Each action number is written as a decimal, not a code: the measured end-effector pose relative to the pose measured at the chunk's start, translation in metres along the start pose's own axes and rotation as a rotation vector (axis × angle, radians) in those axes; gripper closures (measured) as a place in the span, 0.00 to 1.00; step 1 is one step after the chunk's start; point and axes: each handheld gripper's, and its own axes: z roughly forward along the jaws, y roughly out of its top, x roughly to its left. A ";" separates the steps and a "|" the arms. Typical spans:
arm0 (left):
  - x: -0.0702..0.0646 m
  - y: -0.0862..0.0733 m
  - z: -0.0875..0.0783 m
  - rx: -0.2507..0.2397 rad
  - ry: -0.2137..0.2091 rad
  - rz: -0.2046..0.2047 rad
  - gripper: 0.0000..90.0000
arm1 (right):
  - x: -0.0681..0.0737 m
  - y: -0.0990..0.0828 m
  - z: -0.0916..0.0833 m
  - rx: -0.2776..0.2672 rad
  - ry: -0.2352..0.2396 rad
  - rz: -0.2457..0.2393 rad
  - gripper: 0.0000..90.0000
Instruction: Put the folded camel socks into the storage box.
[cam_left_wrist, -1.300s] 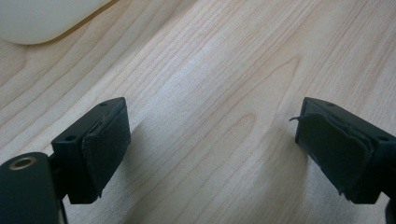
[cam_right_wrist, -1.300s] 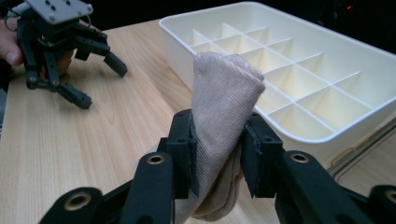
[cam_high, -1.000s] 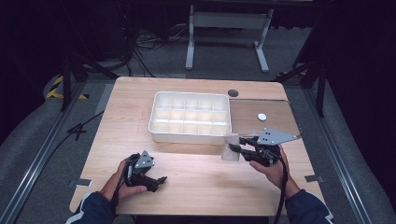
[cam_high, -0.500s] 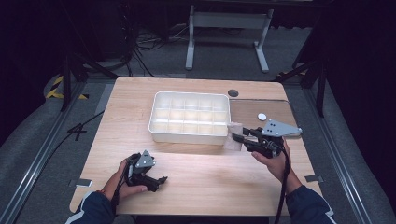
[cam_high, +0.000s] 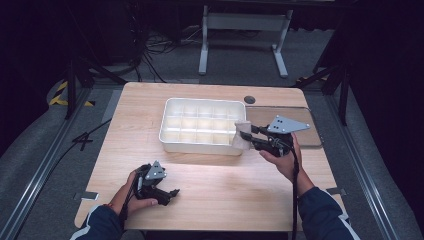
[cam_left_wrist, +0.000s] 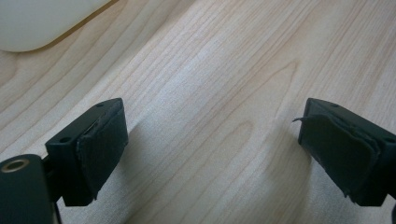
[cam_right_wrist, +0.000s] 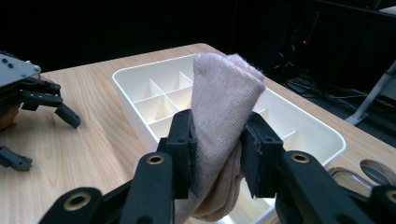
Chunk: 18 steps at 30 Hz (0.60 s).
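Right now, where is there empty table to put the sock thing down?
Bare wood lies between the white tray and the left gripper, across the table's near middle, and left of the tray. It is crowded at the tray's right end, where the right gripper holds the beige cloth.

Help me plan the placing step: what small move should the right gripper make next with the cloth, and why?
Probably carry it a little further over the white divided tray and lower it toward an empty cell. The right gripper is shut on the beige rolled cloth, which hangs at the tray's near right corner, and the cells in view look empty. The left gripper rests open on the table.
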 end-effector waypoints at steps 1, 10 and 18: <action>0.000 0.000 0.000 0.000 0.000 0.000 0.09 | 0.000 0.001 0.003 -0.001 -0.004 -0.006 0.75; 0.000 0.000 0.000 -0.002 0.000 -0.003 0.09 | -0.001 0.005 0.033 0.043 -0.019 -0.020 0.75; 0.000 0.000 0.000 0.000 0.000 0.000 0.09 | 0.000 0.006 0.056 0.083 -0.037 -0.024 0.75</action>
